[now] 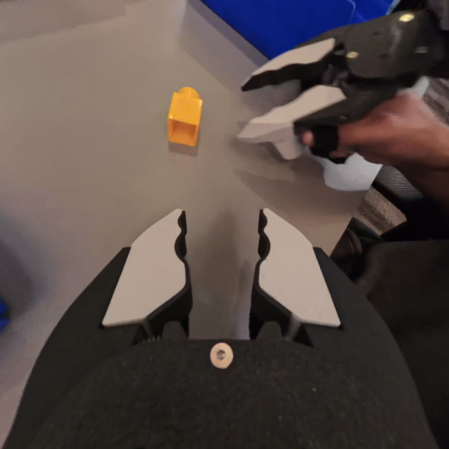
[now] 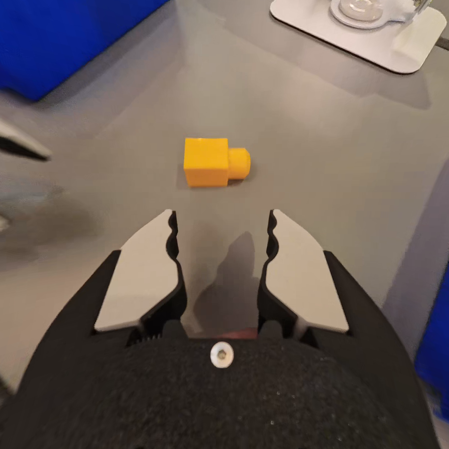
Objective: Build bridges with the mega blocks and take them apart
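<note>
A single yellow block (image 1: 185,118) lies on its side on the grey table, its hollow bottom facing the left wrist camera. In the right wrist view the block (image 2: 209,162) lies with its stud pointing right. My left gripper (image 1: 221,211) is open and empty, a little short of the block. My right gripper (image 2: 222,211) is open and empty, just short of the block. In the left wrist view the right gripper (image 1: 243,110) comes in from the right, held by a hand (image 1: 388,136), to the right of the block.
A blue bin (image 2: 60,41) stands at the back left of the right wrist view; it also shows in the left wrist view (image 1: 291,21). A white mat (image 2: 364,48) with a clear glass cup (image 2: 359,12) lies at the back right. The table edge (image 1: 349,218) runs at right.
</note>
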A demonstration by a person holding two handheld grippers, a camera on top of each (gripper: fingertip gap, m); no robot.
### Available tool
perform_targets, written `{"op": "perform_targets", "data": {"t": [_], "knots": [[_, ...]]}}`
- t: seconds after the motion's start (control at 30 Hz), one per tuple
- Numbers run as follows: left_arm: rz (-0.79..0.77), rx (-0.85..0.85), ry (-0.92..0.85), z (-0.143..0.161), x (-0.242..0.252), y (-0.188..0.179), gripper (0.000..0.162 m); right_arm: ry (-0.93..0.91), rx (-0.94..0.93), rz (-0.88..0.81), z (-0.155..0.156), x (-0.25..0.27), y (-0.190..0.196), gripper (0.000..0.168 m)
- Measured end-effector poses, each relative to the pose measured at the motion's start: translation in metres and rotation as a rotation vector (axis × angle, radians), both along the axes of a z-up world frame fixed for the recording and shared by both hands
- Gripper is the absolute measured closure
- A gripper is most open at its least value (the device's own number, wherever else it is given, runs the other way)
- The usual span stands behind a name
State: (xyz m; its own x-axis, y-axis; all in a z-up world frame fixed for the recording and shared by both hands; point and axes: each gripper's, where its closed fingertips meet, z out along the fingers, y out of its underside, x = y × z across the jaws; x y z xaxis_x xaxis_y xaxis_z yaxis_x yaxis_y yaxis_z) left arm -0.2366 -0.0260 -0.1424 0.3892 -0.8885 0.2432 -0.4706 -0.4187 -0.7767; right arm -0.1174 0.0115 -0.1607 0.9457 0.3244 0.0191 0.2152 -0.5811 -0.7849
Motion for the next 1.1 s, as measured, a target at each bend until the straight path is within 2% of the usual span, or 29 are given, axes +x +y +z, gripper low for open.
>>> {"op": "perform_targets", "data": {"t": [0.07, 0.23, 0.33, 0.4, 0.43, 0.47, 0.57, 0.63, 0.7, 0.8, 0.87, 0.97, 1.1], "knots": [[0.014, -0.013, -0.027, 0.004, -0.013, -0.01, 0.106, -0.023, -0.024, -0.013, -0.007, -0.004, 0.021, 0.094], [-0.028, -0.019, -0.048, 0.009, -0.018, -0.022, 0.107, 0.066, -0.102, -0.028, -0.011, -0.02, 0.052, 0.084], [-0.038, 0.034, -0.01, 0.006, -0.02, -0.022, 0.107, -0.007, -0.132, -0.039, -0.02, -0.025, 0.058, 0.079], [-0.054, 0.046, 0.013, 0.002, -0.019, -0.023, 0.107, -0.036, -0.175, -0.033, -0.034, -0.028, 0.06, 0.081], [-0.065, 0.043, 0.012, 0.002, -0.018, -0.025, 0.108, -0.034, -0.163, -0.045, -0.031, -0.026, 0.061, 0.095], [-0.077, 0.035, 0.009, 0.001, -0.016, -0.027, 0.108, -0.054, -0.184, -0.036, -0.032, -0.024, 0.06, 0.095], [-0.105, 0.023, 0.005, 0.0, -0.013, -0.032, 0.109, -0.056, -0.056, 0.018, -0.001, -0.023, 0.059, 0.095], [-0.111, 0.035, 0.01, -0.001, -0.013, -0.032, 0.109, -0.052, 0.023, 0.03, 0.035, -0.011, 0.052, 0.095], [-0.11, 0.038, 0.013, -0.002, -0.014, -0.03, 0.109, -0.05, 0.116, 0.005, 0.08, 0.014, 0.041, 0.095], [-0.109, 0.017, -0.001, -0.001, -0.014, -0.03, 0.11, -0.137, 0.237, -0.122, 0.144, 0.087, 0.019, 0.095], [-0.108, 0.01, -0.009, 0.001, -0.014, -0.03, 0.11, -0.188, 0.236, -0.22, 0.169, 0.147, 0.003, 0.095], [-0.116, 0.014, -0.012, 0.003, -0.012, -0.031, 0.11, -0.264, 0.103, -0.304, 0.162, 0.233, -0.008, 0.095], [-0.133, 0.033, 0.012, 0.002, -0.008, -0.036, 0.11, -0.201, -0.236, -0.218, 0.091, 0.284, -0.008, 0.095]]}}
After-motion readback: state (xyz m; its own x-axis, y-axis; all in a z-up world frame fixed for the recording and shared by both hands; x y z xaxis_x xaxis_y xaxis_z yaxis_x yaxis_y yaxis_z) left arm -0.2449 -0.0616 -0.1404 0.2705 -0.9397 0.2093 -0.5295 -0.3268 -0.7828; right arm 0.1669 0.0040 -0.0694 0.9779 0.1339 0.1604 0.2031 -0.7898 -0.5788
